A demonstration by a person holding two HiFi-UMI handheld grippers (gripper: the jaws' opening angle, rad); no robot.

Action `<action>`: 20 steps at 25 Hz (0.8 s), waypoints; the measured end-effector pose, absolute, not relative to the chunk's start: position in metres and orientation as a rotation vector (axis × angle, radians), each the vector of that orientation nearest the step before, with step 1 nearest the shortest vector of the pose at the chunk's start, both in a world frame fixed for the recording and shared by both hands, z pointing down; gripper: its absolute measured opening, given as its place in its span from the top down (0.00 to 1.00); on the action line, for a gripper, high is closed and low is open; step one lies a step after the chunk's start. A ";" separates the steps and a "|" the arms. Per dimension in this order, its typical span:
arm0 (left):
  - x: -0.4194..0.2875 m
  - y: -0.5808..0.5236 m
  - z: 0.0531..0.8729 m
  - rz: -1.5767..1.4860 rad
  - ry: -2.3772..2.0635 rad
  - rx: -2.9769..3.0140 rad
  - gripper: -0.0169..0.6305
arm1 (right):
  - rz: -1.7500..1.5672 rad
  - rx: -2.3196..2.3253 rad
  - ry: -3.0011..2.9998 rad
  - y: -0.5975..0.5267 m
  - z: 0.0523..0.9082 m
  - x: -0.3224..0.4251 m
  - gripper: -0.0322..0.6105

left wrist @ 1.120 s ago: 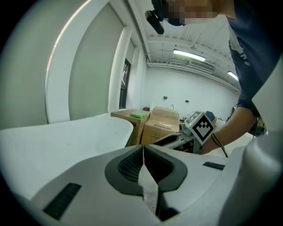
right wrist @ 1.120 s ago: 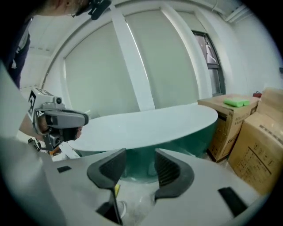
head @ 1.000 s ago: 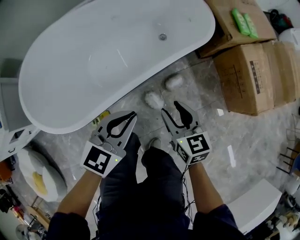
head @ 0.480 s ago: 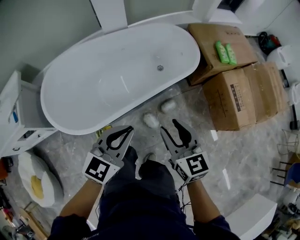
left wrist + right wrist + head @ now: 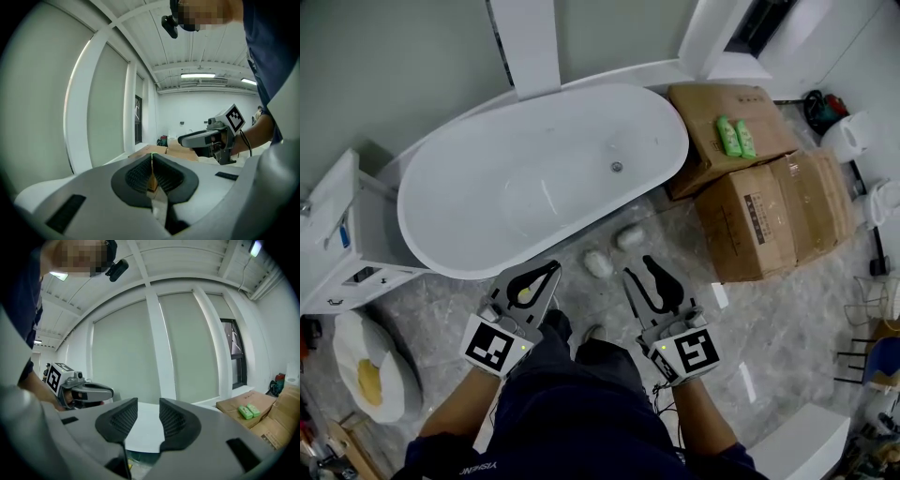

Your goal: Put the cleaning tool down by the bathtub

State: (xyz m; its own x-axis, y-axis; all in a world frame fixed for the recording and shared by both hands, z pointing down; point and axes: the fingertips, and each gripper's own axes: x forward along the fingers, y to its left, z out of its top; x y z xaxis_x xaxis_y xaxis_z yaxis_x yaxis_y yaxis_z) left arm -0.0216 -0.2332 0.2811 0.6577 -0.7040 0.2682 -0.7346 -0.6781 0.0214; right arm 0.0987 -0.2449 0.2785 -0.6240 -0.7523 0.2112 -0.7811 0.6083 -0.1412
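The white bathtub [image 5: 534, 178] stands on the marble floor ahead of me; in the right gripper view its rim [image 5: 140, 427] shows past the jaws. Two pale grey lumps, like cloths or sponges, lie on the floor by the tub [image 5: 598, 264] [image 5: 628, 237]. My left gripper [image 5: 549, 272] [image 5: 151, 159] hangs above the floor near the tub's side, its pads touching and nothing held. My right gripper [image 5: 638, 268] [image 5: 147, 416] hovers just right of the nearer lump, its jaws apart and closing with nothing between them. Something yellow [image 5: 523, 293] on the floor shows through the left gripper's frame.
Cardboard boxes [image 5: 769, 220] stand right of the tub, one with two green bottles [image 5: 731, 136] on top. A white cabinet [image 5: 337, 234] flanks the tub's left end, with a white and yellow object [image 5: 366, 375] on the floor below it. My legs are under the grippers.
The head view has risen and drawn back, so the tub looks smaller and the wall behind it shows. Both grippers stay low before my legs; the right jaws stand narrower.
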 end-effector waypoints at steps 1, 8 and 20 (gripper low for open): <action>-0.023 -0.233 0.276 0.346 -1.203 2.741 0.92 | 0.330 1.297 -2.702 -0.243 0.274 0.098 0.72; -0.021 -0.238 0.261 0.331 -1.185 2.765 0.92 | 0.317 1.324 -2.721 -0.239 0.255 0.097 0.78; -0.024 -0.252 0.237 0.313 -1.166 2.816 0.92 | 0.308 1.306 -2.736 -0.241 0.247 0.087 0.88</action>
